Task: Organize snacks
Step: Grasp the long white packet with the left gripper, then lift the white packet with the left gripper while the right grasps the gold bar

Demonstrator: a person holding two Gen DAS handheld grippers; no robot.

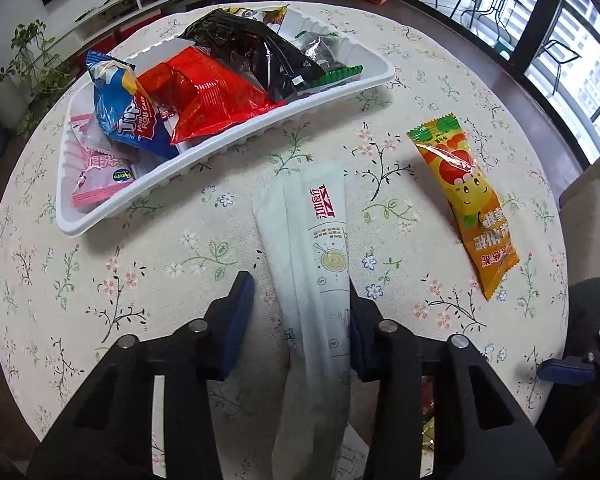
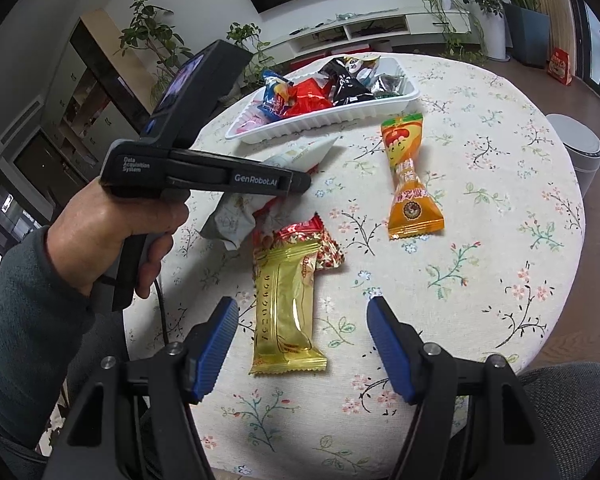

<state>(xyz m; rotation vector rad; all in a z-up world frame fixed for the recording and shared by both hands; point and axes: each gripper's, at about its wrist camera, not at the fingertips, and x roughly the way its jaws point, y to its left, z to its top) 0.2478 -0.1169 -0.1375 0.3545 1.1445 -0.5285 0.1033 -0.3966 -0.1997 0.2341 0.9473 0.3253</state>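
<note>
My left gripper (image 1: 302,300) is open around a long white snack packet (image 1: 312,264); the packet lies against the right finger, with a gap to the left finger. The packet points toward a white tray (image 1: 236,148) that holds several snack packs. An orange packet (image 1: 466,204) lies on the table to the right. My right gripper (image 2: 302,328) is open and empty above a gold packet (image 2: 286,312) that lies over a red packet (image 2: 324,248). The right wrist view also shows the white packet (image 2: 300,154), the orange packet (image 2: 410,184) and the tray (image 2: 324,124).
A round table with a floral cloth (image 2: 480,280) carries everything. The left hand-held gripper body (image 2: 204,172) and the person's hand fill the left of the right wrist view. A white bin (image 2: 580,148) stands beside the table at right. Plants and a TV shelf stand behind.
</note>
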